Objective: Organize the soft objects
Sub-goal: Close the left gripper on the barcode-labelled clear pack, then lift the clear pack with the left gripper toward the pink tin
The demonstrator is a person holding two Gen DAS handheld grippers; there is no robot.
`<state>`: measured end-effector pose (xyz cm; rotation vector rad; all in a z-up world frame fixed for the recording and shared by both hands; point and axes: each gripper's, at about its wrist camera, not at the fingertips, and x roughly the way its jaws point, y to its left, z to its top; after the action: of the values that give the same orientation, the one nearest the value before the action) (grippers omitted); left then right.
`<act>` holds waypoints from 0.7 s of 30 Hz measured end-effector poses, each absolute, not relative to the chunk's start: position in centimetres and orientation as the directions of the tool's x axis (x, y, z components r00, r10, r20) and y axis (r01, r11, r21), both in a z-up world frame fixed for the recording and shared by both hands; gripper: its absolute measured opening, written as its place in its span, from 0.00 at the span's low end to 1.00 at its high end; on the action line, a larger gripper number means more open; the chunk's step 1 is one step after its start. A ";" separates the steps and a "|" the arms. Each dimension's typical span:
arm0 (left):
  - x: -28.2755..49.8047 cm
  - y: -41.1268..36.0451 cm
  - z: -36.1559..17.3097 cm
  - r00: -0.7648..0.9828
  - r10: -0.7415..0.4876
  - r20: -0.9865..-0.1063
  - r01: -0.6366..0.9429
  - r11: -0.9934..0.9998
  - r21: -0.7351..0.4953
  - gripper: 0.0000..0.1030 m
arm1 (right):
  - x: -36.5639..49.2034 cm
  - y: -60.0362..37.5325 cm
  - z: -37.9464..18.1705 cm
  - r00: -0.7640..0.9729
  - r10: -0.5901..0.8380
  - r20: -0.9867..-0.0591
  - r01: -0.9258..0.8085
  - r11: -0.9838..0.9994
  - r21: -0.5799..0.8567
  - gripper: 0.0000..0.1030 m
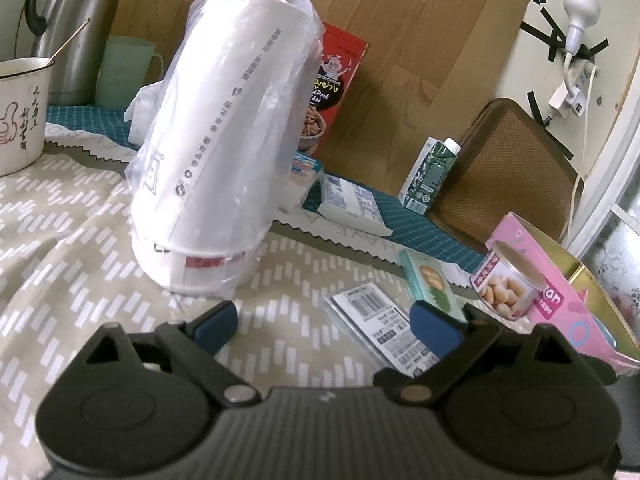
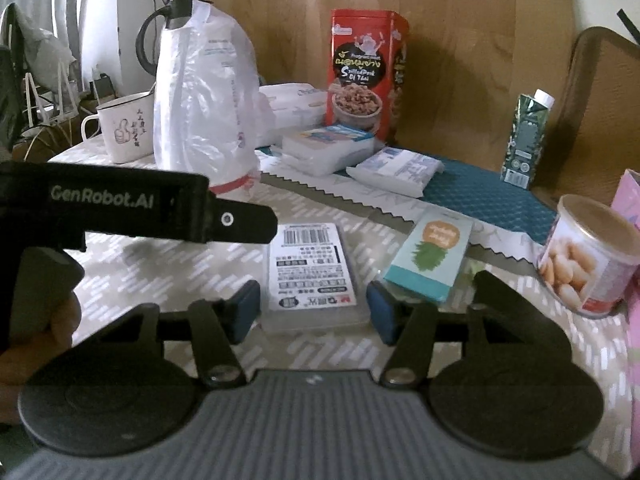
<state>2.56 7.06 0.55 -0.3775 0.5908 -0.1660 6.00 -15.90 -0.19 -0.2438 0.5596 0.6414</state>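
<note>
A tall stack of white paper cups in a clear plastic bag (image 1: 216, 160) stands tilted on the patterned cloth; it also shows in the right wrist view (image 2: 204, 100). My left gripper (image 1: 324, 330) is open and empty just in front of its base. A flat clear packet with a barcode label (image 2: 310, 268) lies on the cloth; my right gripper (image 2: 312, 312) is open with its pads either side of the packet's near end. Soft tissue packs (image 2: 394, 170) (image 2: 326, 148) lie behind. The left gripper's body (image 2: 120, 208) crosses the right view.
A teal pineapple box (image 2: 432, 258), a peanut can (image 2: 592, 256), a pink box (image 1: 552, 292), a red snack bag (image 2: 366, 72), a green carton (image 2: 526, 140), an enamel mug (image 2: 124, 128), a green cup (image 1: 124, 68) and a kettle (image 1: 68, 24) stand around.
</note>
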 end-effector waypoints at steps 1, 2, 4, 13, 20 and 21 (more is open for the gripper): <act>2.6 7.1 0.5 0.820 -0.259 -0.511 0.045 0.919 -0.393 0.94 | 5.8 -15.9 -0.2 0.664 0.494 -0.562 -0.622 0.781 -0.048 0.59; 2.5 7.0 0.5 0.820 -0.258 -0.511 0.045 0.919 -0.393 0.94 | 5.7 -16.0 -0.2 0.665 0.493 -0.562 -0.621 0.782 -0.049 0.59; 2.5 7.0 0.5 0.820 -0.258 -0.511 0.044 0.919 -0.392 0.95 | 5.0 -16.4 -0.3 0.668 0.491 -0.560 -0.622 0.781 -0.057 0.59; 2.6 6.6 0.6 0.816 -0.252 -0.520 0.052 0.928 -0.369 0.97 | 1.1 -20.2 -0.2 0.700 0.445 -0.558 -0.569 0.820 -0.060 0.59; 2.7 6.1 0.6 0.810 -0.244 -0.533 0.064 0.941 -0.333 0.97 | -0.2 -24.7 -0.1 0.752 0.365 -0.548 -0.441 0.898 -0.007 0.59; 2.7 6.1 0.7 0.809 -0.248 -0.533 0.070 0.941 -0.332 0.97 | -0.5 -25.0 -0.1 0.750 0.370 -0.547 -0.435 0.900 0.013 0.59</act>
<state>2.74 6.10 0.66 -0.3064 0.6073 -0.1728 -0.45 -24.98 -0.05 -0.1180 0.5723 0.4409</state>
